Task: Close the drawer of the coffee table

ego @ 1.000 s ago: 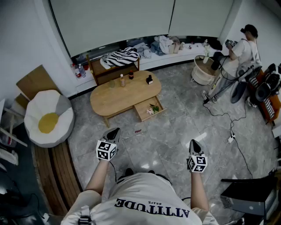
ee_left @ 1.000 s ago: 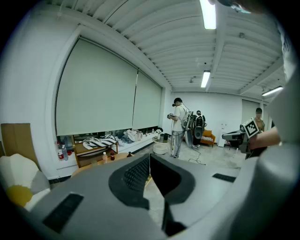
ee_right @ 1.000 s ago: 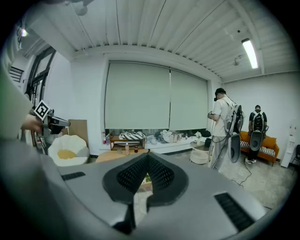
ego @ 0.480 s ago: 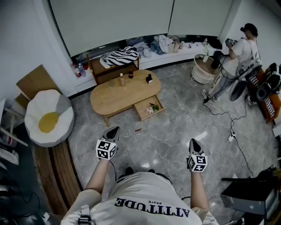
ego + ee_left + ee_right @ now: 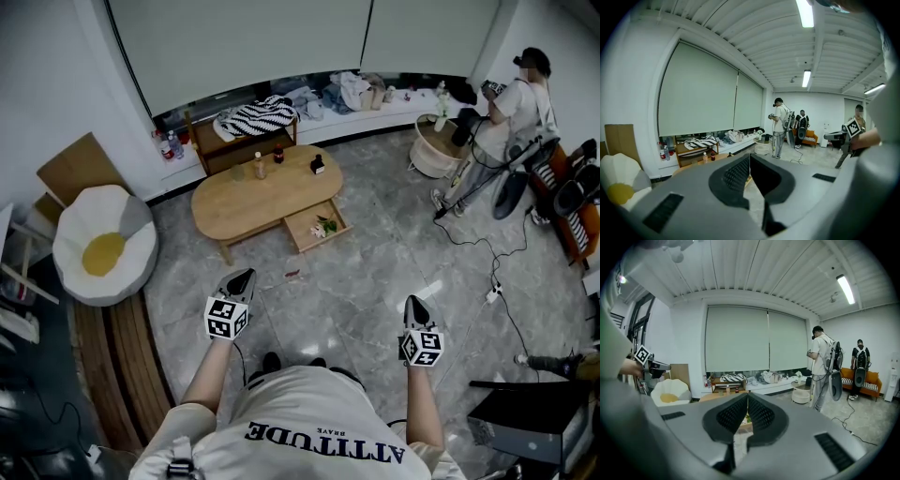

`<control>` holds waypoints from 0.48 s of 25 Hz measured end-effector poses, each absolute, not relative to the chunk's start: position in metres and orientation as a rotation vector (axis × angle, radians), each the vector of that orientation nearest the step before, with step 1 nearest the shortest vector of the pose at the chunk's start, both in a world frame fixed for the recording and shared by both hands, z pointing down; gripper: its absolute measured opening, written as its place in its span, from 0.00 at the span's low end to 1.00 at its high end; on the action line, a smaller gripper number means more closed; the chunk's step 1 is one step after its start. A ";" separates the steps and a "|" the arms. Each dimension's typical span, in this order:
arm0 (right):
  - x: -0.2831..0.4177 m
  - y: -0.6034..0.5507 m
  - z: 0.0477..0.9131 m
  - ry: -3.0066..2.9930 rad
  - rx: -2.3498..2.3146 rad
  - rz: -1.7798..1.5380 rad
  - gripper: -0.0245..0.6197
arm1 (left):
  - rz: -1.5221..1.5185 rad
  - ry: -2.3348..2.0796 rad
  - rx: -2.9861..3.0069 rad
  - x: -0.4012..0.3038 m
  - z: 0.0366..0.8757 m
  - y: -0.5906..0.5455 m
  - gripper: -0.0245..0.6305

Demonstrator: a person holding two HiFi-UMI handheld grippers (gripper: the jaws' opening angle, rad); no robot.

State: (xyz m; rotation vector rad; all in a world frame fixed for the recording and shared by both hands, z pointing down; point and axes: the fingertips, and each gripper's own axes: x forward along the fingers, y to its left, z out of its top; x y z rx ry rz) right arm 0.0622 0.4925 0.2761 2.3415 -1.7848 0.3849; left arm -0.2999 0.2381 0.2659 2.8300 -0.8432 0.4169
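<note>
Drawer (image 5: 305,234): open at bench (image 5: 248,204) front | left gripper (image 5: 246,276): well short of bench, jaws closed, empty | right gripper (image 5: 412,303): same.

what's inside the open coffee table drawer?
The drawer holds a small cluster of things, green and pale, too small to identify. Its rear part is covered by the coffee table top, so anything there is hidden.
</note>
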 end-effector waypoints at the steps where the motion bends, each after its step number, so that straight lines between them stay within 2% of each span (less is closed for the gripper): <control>1: 0.066 0.494 0.276 -1.791 2.341 0.384 0.07 | 0.417 -0.850 2.828 -0.297 0.265 0.242 0.07; 12: 0.100 0.507 0.284 -1.873 2.289 0.380 0.07 | 0.406 -0.913 2.813 -0.270 0.269 0.281 0.07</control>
